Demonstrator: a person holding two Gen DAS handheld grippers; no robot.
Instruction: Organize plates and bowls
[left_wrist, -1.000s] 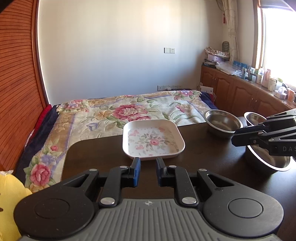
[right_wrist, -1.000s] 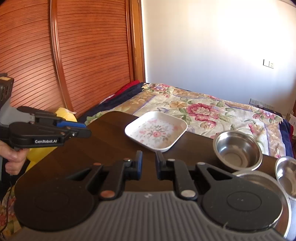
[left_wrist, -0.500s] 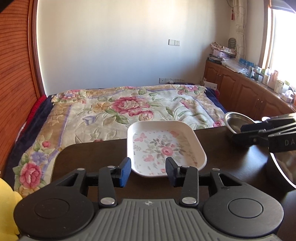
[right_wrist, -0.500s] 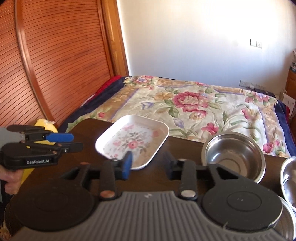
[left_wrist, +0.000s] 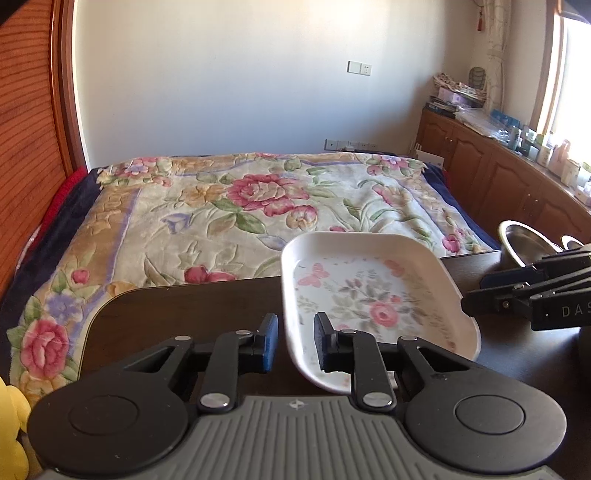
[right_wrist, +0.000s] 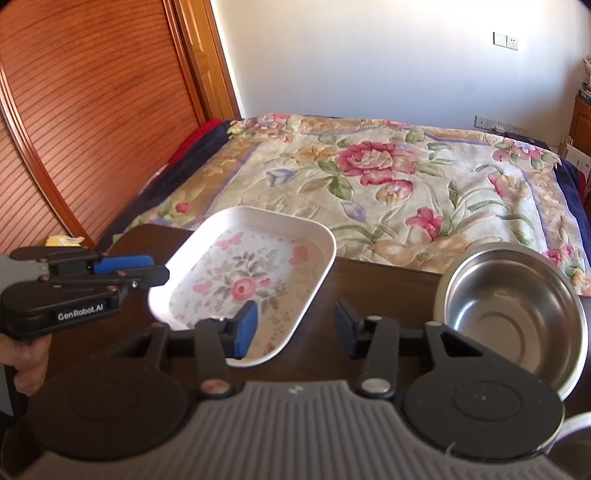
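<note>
A white square plate with a floral print (left_wrist: 373, 299) (right_wrist: 243, 284) sits on the dark table. My left gripper (left_wrist: 295, 341) (right_wrist: 147, 271) is open, its fingers on either side of the plate's near left rim. My right gripper (right_wrist: 295, 328) (left_wrist: 476, 295) is open wide at the plate's right edge, its blue left pad (right_wrist: 245, 328) over the plate. A steel bowl (right_wrist: 513, 310) (left_wrist: 524, 243) stands to the right of the plate.
The dark table (left_wrist: 184, 314) ends at a rounded far edge. Behind it lies a bed with a floral quilt (left_wrist: 258, 206). Another steel rim (right_wrist: 576, 428) shows at the lower right. Wooden cabinets (left_wrist: 498, 177) line the right wall.
Both grippers have opened and moved forward to the plate. My left gripper's fingers now straddle its rim, and the right gripper has reached its right edge.
</note>
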